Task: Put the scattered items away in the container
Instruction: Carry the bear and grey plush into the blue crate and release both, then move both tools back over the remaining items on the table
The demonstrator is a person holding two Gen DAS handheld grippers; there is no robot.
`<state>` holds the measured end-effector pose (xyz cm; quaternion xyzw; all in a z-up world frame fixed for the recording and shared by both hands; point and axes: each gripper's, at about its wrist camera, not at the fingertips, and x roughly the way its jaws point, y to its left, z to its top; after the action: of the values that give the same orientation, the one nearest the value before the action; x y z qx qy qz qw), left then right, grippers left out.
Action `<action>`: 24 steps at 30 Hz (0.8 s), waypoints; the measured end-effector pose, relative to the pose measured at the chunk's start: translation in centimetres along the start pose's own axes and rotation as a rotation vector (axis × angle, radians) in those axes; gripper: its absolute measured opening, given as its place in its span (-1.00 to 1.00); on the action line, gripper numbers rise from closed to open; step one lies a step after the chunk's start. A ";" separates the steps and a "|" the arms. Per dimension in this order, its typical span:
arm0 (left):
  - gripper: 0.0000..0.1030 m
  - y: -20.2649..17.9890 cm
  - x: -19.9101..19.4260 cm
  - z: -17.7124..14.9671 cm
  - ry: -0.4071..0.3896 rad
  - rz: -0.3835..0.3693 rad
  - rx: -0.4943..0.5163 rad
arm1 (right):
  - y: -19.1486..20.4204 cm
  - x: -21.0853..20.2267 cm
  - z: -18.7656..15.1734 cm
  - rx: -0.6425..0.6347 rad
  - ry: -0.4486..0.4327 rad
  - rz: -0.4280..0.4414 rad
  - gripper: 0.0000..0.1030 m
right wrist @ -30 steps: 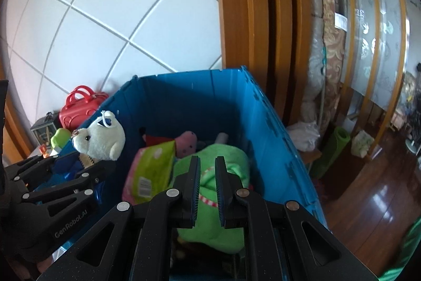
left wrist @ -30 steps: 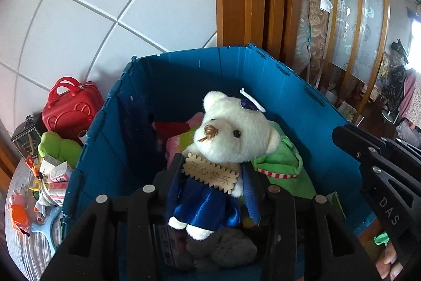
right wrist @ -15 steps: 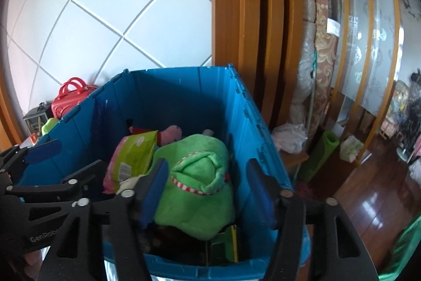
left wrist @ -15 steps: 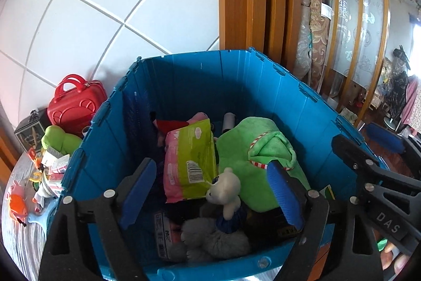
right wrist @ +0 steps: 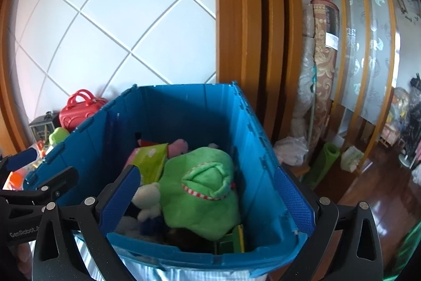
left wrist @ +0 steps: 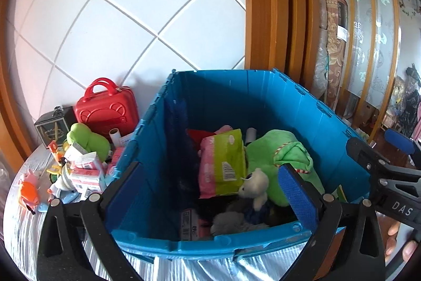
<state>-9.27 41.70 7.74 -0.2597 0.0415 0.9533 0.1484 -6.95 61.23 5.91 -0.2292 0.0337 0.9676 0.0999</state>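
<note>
L gripper (left wrist: 210, 191) jaws opening, wide, nothing held. R gripper (right wrist: 208, 191) same, empty. Just ahead/below both: blue bin (left wrist: 326, 123) w/ white bear (left wrist: 254, 186) beside green plush (left wrist: 279, 146). Further left of L gripper: loose toys (left wrist: 79, 167), red case (left wrist: 108, 109) on table.

"DAS" on right gripper (left wrist: 394, 175), "GenRobot" on left gripper (right wrist: 39, 191)

Each black gripper (left wrist: 210, 191) has silver screws, blue ribbed pads (one marked "DAS", the other "GenRobot").
</note>
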 end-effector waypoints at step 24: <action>0.99 22.4 -3.3 -4.5 0.006 0.175 -0.174 | 19.6 0.1 0.3 -0.063 0.001 0.215 1.00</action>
<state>-11.23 18.84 5.61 -0.2699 -0.0186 0.9618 0.0414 -11.30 42.12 6.53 -0.2278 0.0279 0.9732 -0.0117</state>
